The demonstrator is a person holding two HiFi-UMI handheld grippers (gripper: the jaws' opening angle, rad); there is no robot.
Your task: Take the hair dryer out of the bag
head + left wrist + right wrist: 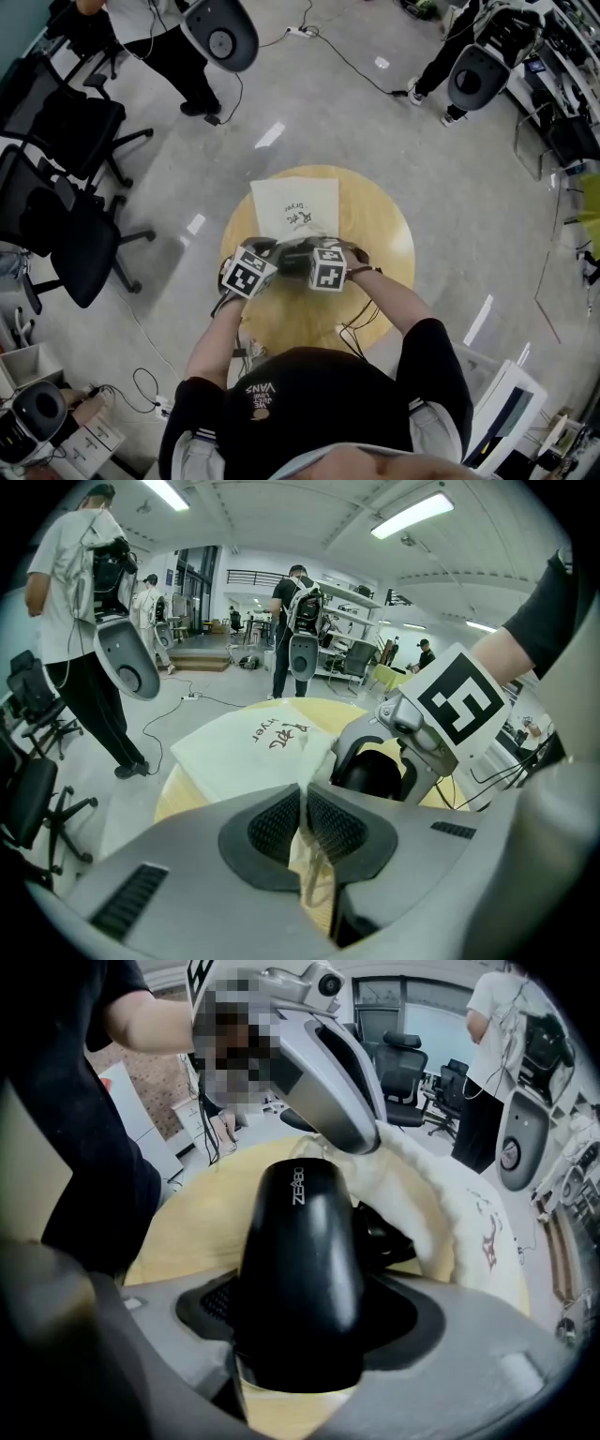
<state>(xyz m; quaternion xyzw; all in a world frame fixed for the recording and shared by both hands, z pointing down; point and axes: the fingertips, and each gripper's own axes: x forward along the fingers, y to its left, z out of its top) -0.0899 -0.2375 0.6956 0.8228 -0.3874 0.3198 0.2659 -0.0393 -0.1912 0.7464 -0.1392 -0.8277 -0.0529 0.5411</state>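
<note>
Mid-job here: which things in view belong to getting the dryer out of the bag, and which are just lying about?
Part of the job:
- hair dryer, gripped in the right tongs
- white bag, its edge pinched by the left tongs

Just lying about:
- black office chairs
- floor cables
- bystanders carrying their own rigs

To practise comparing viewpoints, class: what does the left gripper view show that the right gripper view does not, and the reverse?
Left gripper view only: the cloth edge of the bag pinched between the jaws of the left gripper. Right gripper view only: the lettered barrel of the black hair dryer clamped in the right gripper. Both: the bag lying on the round wooden table.
</note>
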